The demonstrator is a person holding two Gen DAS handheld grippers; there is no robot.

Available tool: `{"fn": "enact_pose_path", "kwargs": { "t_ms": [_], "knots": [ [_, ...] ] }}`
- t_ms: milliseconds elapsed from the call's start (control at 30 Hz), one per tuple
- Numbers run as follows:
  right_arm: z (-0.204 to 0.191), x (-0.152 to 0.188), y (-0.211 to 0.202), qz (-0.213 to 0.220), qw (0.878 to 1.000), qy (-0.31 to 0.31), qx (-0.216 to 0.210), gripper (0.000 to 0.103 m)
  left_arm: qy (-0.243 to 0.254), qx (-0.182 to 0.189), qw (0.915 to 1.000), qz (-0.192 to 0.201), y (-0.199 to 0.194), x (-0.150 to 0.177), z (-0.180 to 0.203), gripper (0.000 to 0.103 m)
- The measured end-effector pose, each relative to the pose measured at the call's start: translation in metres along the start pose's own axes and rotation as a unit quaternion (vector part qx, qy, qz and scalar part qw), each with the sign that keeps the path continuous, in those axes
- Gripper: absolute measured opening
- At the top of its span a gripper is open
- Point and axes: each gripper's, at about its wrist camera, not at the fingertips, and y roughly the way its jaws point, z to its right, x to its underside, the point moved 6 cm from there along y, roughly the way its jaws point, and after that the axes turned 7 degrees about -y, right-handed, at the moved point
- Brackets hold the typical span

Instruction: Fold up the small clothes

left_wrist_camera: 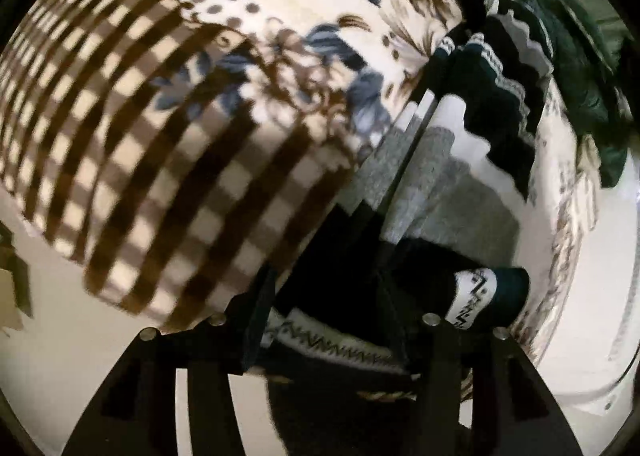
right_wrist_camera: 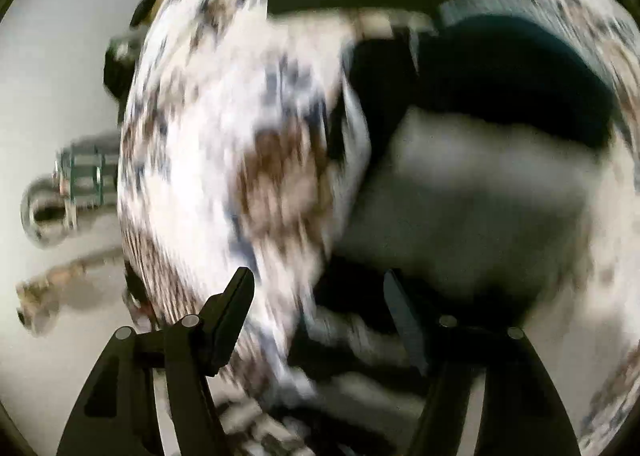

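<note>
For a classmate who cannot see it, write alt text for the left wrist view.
An open black claw points down over a folded sock banded in dark green, white and grey with zigzag trim. The sock lies on a cloth printed with brown checks, dots and blue-brown flowers. A dark green garment is bunched at the upper right.

Bright, hard-shadowed fisheye views; the right wrist view is heavily motion-blurred.
</note>
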Motion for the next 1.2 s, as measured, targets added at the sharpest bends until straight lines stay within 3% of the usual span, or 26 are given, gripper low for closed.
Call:
{"fn": "enact_pose_path", "kwargs": {
  "t_ms": [100, 200, 233, 333, 400, 467, 600, 733, 800, 867, 933, 1033, 1133, 1167, 1200],
  "knots": [
    [0.018, 0.085, 0.02, -0.02, 1.0, 0.0, 0.022, 0.069, 0.016, -0.057, 0.9982, 0.006, -0.004, 0.016, -0.017, 0.048],
    [0.031, 0.147, 0.046, -0.042, 0.999, 0.025, -0.005, 0.069, -0.013, -0.08, 0.9967, 0.012, -0.012, 0.028, -0.042, 0.048],
    [0.036, 0.171, 0.056, -0.048, 0.998, 0.038, -0.012, 0.069, -0.026, -0.076, 0.9966, 0.018, -0.018, 0.03, -0.045, 0.048],
    [0.047, 0.213, 0.067, -0.034, 0.997, 0.062, -0.011, 0.069, -0.073, -0.002, 0.996, 0.05, -0.043, 0.03, -0.034, 0.048],
    [0.046, 0.235, 0.073, -0.022, 0.997, 0.078, -0.018, 0.069, -0.08, 0.029, 0.9935, 0.076, -0.056, 0.024, -0.021, 0.048],
    [0.037, 0.246, 0.087, -0.009, 0.995, 0.092, -0.041, 0.069, -0.065, 0.032, 0.9924, 0.099, -0.064, 0.017, -0.01, 0.048],
    [-0.016, 0.266, 0.13, -0.002, 0.992, 0.081, -0.102, 0.069, -0.046, 0.026, 0.9937, 0.099, -0.064, 0.006, -0.002, 0.048],
    [-0.084, 0.299, 0.165, -0.059, 0.991, -0.001, -0.123, 0.069, -0.031, 0.031, 0.9955, 0.083, -0.056, -0.002, 0.009, 0.048],
    [-0.096, 0.313, 0.163, -0.069, 0.988, -0.018, -0.14, 0.069, -0.013, 0.028, 0.9966, 0.077, -0.05, -0.008, 0.022, 0.048],
    [-0.086, 0.319, 0.141, -0.05, 0.987, 0.006, -0.15, 0.069, 0.006, 0.029, 0.9966, 0.077, -0.046, -0.02, 0.034, 0.048],
    [-0.065, 0.315, 0.117, -0.018, 0.99, 0.032, -0.133, 0.069, 0.023, 0.048, 0.9953, 0.082, -0.043, -0.042, 0.052, 0.048],
    [-0.006, 0.307, 0.075, 0.047, 0.993, 0.097, -0.05, 0.069, 0.076, 0.052, 0.9918, 0.088, -0.029, -0.076, 0.083, 0.048],
    [0.048, 0.305, 0.062, 0.079, 0.982, 0.169, -0.004, 0.069, 0.137, 0.024, 0.9878, 0.071, 0.01, -0.104, 0.112, 0.047],
    [0.062, 0.304, 0.063, 0.079, 0.979, 0.188, 0.006, 0.069, 0.157, 0.017, 0.985, 0.069, 0.022, -0.109, 0.119, 0.039],
    [0.077, 0.306, 0.064, 0.082, 0.975, 0.206, 0.011, 0.069, 0.176, 0.013, 0.9817, 0.07, 0.031, -0.113, 0.125, 0.02]
  ]
}}
